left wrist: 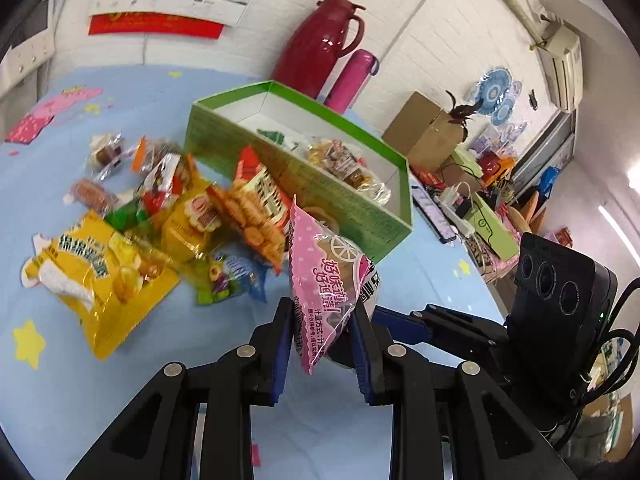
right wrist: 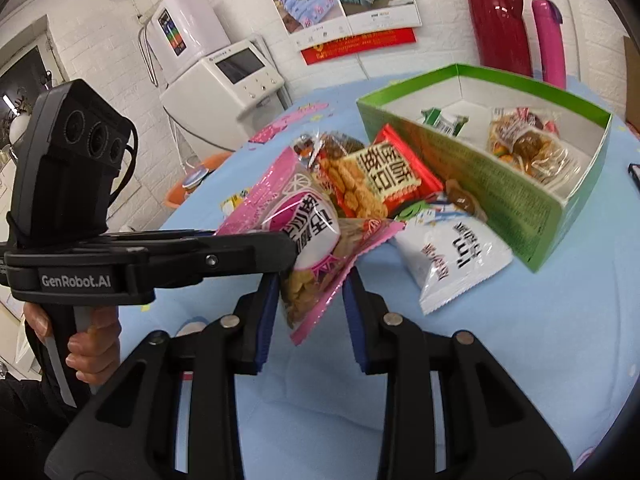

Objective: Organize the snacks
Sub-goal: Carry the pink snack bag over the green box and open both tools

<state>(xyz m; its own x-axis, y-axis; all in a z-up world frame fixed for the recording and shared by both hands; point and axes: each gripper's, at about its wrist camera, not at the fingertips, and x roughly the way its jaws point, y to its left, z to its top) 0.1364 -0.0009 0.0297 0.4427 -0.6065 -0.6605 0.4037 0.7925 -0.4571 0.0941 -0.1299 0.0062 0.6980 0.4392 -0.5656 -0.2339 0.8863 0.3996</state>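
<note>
Here both the left gripper (left wrist: pixel 322 316) and, seemingly, the right gripper (right wrist: pixel 310 284) pinch the pink snack packet (left wrist: pixel 324 276).

You have one pink snack packet (left wrist: pixel 328 280) raised off the table, tilted, its crimped lower edge pinched. The green box (left wrist: pixel 360 216) stands open near the table's far edge, with several wrapped snacks (left wrist: pixel 344 160) inside. Beside its near wall you find a loose heap: a red biscuit packet (left wrist: pixel 256 200), a yellow packet (left wrist: pixel 96 276), and a white packet (right wrist: pixel 456 256).
</note>
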